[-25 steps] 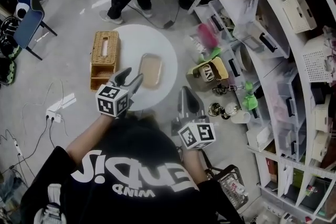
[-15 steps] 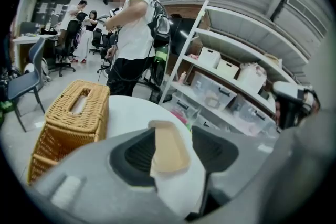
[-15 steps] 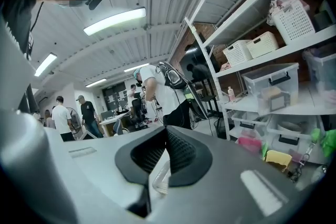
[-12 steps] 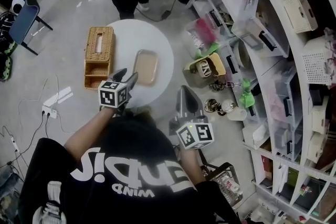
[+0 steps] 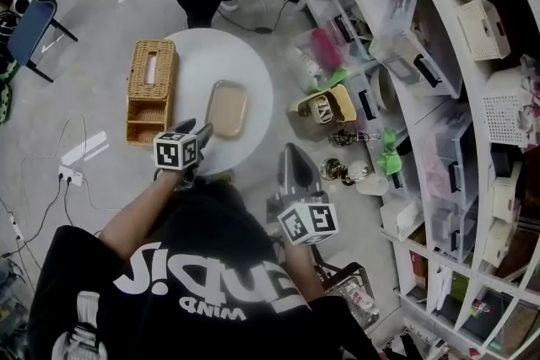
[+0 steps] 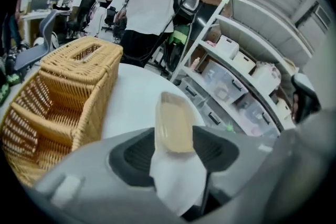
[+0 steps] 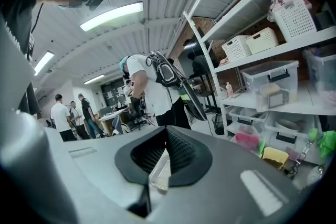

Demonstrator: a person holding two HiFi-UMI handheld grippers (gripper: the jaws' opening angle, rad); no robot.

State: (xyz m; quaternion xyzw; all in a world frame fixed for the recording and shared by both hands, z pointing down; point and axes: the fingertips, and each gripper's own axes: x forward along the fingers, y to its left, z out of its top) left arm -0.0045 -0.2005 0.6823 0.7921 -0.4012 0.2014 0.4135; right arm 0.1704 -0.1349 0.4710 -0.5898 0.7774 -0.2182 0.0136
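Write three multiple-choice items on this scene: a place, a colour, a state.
1. Where is the wicker basket? A on a shelf; B on the table, left of the tray; C on a chair.
2. The table top is: A black; B white; C red.
3. The left tongs are: A open, empty; B shut on the tray; C shut on a cable.
1 B, head view shows it beside the tray; 2 B, the round top is white; 3 A, jaws stand apart, gripping nothing.
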